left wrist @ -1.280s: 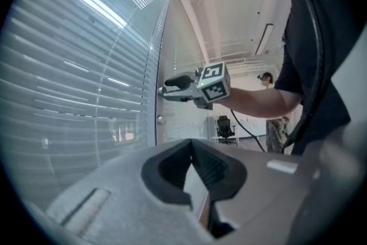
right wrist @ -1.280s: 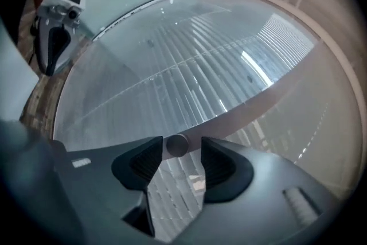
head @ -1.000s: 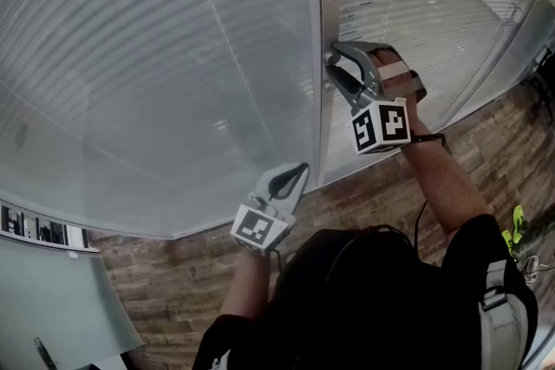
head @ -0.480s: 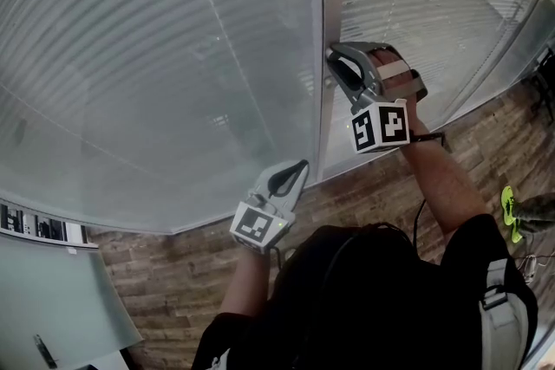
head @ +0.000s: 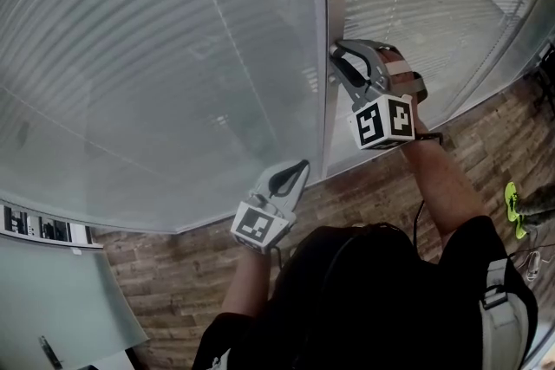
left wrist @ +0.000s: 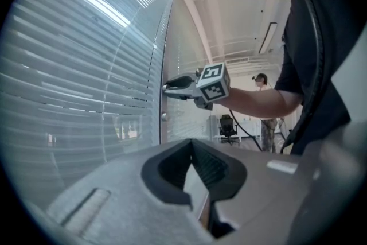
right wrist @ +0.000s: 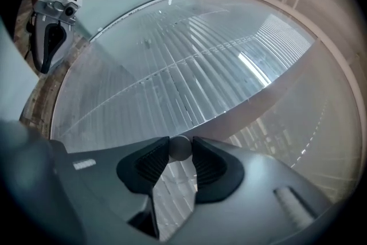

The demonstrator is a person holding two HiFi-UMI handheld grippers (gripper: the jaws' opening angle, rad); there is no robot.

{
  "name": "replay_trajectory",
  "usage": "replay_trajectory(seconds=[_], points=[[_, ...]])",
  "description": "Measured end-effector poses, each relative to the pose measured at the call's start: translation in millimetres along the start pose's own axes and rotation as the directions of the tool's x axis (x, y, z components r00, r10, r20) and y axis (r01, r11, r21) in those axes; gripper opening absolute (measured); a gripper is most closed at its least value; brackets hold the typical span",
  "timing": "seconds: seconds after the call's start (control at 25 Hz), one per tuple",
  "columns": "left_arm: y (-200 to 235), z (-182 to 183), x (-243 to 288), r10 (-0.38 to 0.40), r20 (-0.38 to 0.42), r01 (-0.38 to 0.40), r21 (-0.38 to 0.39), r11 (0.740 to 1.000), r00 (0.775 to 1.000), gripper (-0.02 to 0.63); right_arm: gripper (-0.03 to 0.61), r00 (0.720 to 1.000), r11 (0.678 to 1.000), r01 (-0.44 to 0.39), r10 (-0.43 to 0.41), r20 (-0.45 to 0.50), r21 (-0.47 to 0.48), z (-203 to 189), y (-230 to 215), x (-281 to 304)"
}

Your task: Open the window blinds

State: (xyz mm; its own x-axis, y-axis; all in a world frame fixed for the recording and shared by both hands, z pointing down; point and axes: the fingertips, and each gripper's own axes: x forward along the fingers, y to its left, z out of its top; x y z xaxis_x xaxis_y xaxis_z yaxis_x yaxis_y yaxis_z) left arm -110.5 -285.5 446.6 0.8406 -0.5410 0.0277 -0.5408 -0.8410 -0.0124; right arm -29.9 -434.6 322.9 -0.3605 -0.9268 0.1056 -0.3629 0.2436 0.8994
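Note:
The blinds hang with their slats turned flat behind curved glass, on both sides of a metal frame post. A small round grey knob sticks out from that post. My right gripper points level at the post, and its jaws have just been closing, so both pads now press on the knob. In the head view the right gripper is at the post and hides the knob. My left gripper hangs lower and nearer the person, shut and holding nothing, and the left gripper faces the glass.
A second small knob sits lower on the same post. A wood-plank floor runs below the glass. A pale desk corner lies at the lower left. Far off are an office chair and a standing person.
The right gripper's jaws have narrowed onto the knob and the gripper has rolled a little. The left gripper has stayed where it was.

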Motion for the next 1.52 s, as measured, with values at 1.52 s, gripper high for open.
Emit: replay_trajectory(seconds=[1.52], points=[[6.0,-5.7,-39.6,0.023,-0.048,-0.023,-0.007,1.000,0.999,0.005,0.130,0.984,0.501,0.015,-0.162,0.077,0.865,-18.1,-14.7,1.8]])
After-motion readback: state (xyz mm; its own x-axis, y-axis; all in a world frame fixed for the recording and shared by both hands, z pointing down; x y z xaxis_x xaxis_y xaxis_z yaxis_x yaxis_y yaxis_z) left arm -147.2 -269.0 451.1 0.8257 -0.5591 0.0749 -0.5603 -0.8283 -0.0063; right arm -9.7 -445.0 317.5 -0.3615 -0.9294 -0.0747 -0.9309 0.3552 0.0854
